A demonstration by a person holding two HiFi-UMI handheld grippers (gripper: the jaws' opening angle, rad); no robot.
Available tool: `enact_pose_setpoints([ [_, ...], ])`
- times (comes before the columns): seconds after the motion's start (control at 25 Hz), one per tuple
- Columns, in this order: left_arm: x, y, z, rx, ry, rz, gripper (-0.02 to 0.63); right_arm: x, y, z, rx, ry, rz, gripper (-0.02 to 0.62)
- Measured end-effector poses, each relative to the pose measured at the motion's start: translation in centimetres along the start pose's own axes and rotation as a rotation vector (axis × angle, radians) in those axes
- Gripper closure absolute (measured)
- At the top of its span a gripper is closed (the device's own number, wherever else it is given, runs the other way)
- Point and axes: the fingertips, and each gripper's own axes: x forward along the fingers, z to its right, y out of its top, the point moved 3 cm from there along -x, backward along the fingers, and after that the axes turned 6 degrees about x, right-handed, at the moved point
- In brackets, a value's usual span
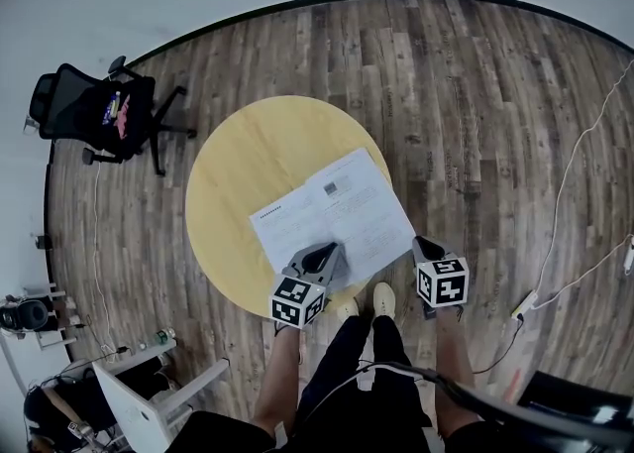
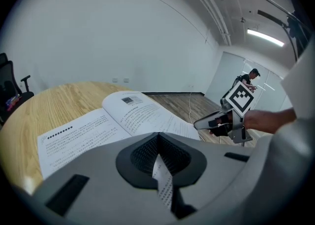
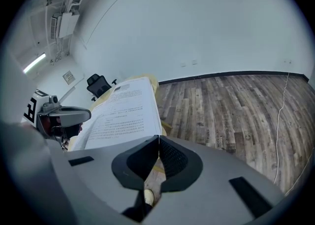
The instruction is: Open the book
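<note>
Colours noted: round pale-yellow wood-grain counter (image 1: 238,159); open white-paged book (image 1: 332,213), black print (one small dark block near the top). Grey left gripper (image 1: 317,258) and grey right gripper (image 1: 424,246) carry black-and-white square markers. Mottled brown plank floor (image 1: 466,94); black office chair (image 1: 99,114).

Soft, even indoor light fills the room. A ceiling strip light (image 2: 265,37) glows at the upper right of the left gripper view, and a second strip light (image 3: 34,62) at the upper left of the right gripper view. The book (image 1: 332,215) shows bright white pages without glare, and shadows on the round surface (image 1: 238,173) are faint. Every view bends strongly toward its edges, and both gripper views darken at the corners. The left gripper (image 2: 158,138) and the right gripper (image 3: 158,140) look blurred close to the lens.
</note>
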Motion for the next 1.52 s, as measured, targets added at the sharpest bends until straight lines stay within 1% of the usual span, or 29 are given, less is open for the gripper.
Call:
enact_pose_setpoints([
  [0.32, -0.1, 0.0, 0.0, 0.001, -0.005, 0.001, 0.606, -0.3, -0.2, -0.1, 0.020, -0.017, 0.014, 0.583],
  [0.4, -0.3, -0.2, 0.0, -0.002, -0.003, -0.001, 0.606, -0.3, -0.4, -0.1, 0.011, -0.030, 0.009, 0.570],
  [0.44, -0.4, -0.3, 0.0, -0.004, -0.001, -0.001, 0.606, -0.3, -0.5, 0.0, 0.013, -0.027, 0.007, 0.483],
  [0.56, -0.6, -0.5, 0.0, -0.006, 0.000, 0.002, 0.606, -0.2, -0.5, 0.1, 0.039, -0.009, 0.016, 0.353],
  [0.68, -0.8, -0.6, 0.0, -0.005, 0.000, 0.003, 0.606, -0.5, -0.4, 0.2, 0.044, -0.013, 0.022, 0.327],
  [0.84, -1.0, -0.3, 0.0, -0.010, 0.006, 0.015, 0.606, -1.1, -0.1, 0.4, 0.060, -0.036, 0.029, 0.327],
  [1.04, -1.7, 0.2, 0.2, -0.014, 0.012, 0.035, 0.606, -2.1, 0.3, -0.1, 0.062, -0.034, 0.042, 0.331],
  [1.12, -2.1, 0.5, 0.1, -0.014, 0.017, 0.046, 0.606, -2.7, 0.6, -0.5, 0.045, -0.038, 0.053, 0.372],
  [1.2, -2.7, 0.7, 0.1, -0.015, 0.022, 0.055, 0.606, -3.3, 1.0, -0.9, 0.018, -0.057, 0.068, 0.460],
  [1.24, -3.0, 0.7, 0.1, -0.017, 0.024, 0.060, 0.605, -3.7, 1.1, -1.2, 0.010, -0.062, 0.075, 0.476],
  [1.32, -3.6, 0.9, 0.2, -0.026, 0.029, 0.074, 0.606, -4.2, 1.4, -1.7, 0.006, -0.060, 0.088, 0.477],
  [1.36, -3.9, 1.0, 0.2, -0.029, 0.032, 0.084, 0.606, -4.5, 1.6, -1.9, 0.000, -0.065, 0.096, 0.492],
  [1.4, -4.2, 1.2, 0.3, -0.029, 0.036, 0.093, 0.606, -4.8, 1.8, -2.1, -0.010, -0.074, 0.106, 0.559],
  [1.44, -4.5, 1.4, 0.4, -0.028, 0.038, 0.100, 0.606, -5.0, 2.0, -2.3, -0.022, -0.082, 0.114, 0.589],
  [1.52, -5.1, 1.7, 0.3, -0.027, 0.045, 0.113, 0.606, -5.5, 2.5, -3.0, -0.035, -0.080, 0.126, 0.589],
])
